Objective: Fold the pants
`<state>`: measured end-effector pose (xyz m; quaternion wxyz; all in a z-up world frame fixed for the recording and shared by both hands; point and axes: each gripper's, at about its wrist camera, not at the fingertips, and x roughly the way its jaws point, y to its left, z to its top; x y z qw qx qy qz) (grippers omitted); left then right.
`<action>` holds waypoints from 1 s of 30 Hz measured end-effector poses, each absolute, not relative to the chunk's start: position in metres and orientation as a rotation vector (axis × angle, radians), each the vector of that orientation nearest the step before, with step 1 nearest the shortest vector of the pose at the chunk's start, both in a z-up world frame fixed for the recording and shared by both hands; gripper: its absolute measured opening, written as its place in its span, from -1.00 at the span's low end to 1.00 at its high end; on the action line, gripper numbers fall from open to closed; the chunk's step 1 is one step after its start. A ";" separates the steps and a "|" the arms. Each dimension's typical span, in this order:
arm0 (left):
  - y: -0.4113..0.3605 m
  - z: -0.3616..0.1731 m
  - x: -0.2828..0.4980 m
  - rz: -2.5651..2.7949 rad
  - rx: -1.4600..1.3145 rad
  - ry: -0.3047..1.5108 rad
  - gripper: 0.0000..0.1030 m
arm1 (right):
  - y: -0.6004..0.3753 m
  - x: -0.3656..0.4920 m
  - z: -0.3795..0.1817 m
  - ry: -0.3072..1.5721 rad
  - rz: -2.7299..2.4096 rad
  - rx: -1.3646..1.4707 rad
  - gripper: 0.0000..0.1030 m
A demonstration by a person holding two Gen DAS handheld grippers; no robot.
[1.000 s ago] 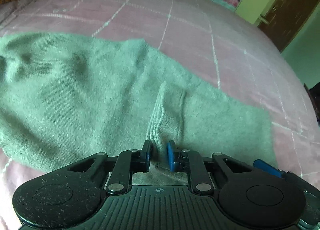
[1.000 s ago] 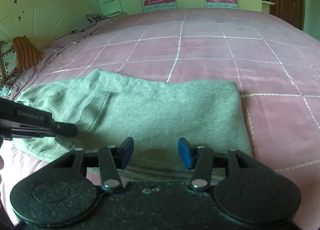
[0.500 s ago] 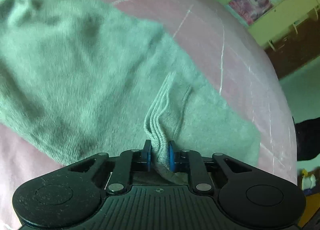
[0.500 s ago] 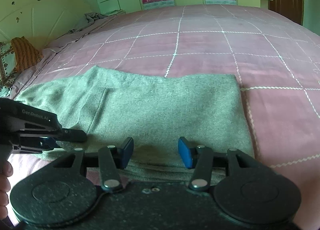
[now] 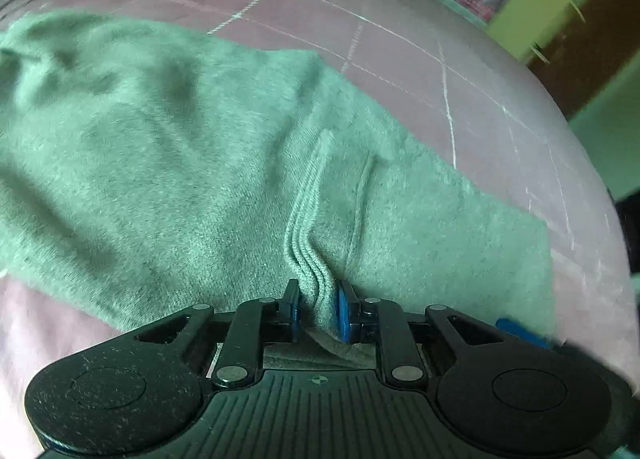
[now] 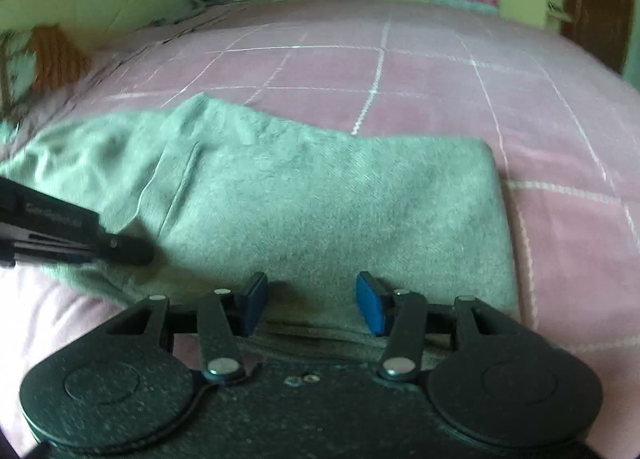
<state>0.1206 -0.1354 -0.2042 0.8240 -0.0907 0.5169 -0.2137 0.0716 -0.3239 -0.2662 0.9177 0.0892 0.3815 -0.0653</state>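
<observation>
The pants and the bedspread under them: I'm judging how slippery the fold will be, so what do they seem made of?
The pants look like soft brushed fleece or knit: matte, fuzzy nap, ribbed hem pinched in the left gripper. The bedspread seems a matte woven or quilted cloth with stitched white grid lines. Neither looks slick.

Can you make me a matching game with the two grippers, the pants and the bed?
Things:
1. left gripper
2. right gripper
3. pants
4. bed

States:
A. pink with white lines
B. open, holding nothing
C. green, lying on the bed
D. shut on a bunched fold of cloth

Pairs: 1-D, 2-B, 3-C, 4-A
</observation>
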 end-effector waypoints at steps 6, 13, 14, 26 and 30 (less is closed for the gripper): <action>-0.131 -0.183 0.127 -0.411 -0.053 1.023 -0.28 | -0.328 0.066 -0.245 0.709 -0.152 0.230 -0.04; -0.085 -0.162 0.138 -0.348 -0.151 1.024 -0.12 | -0.322 0.069 -0.246 0.745 -0.097 0.261 -0.04; -0.073 -0.157 0.138 -0.328 -0.171 1.008 0.19 | -0.320 0.068 -0.242 0.730 -0.101 0.273 -0.04; 0.097 -0.185 0.174 -0.050 -0.585 1.009 0.60 | -0.279 0.081 -0.240 0.736 -0.009 0.277 -0.02; 0.113 -0.218 0.182 -0.088 -0.731 1.051 -0.02 | -0.273 0.085 -0.241 0.745 -0.006 0.268 -0.01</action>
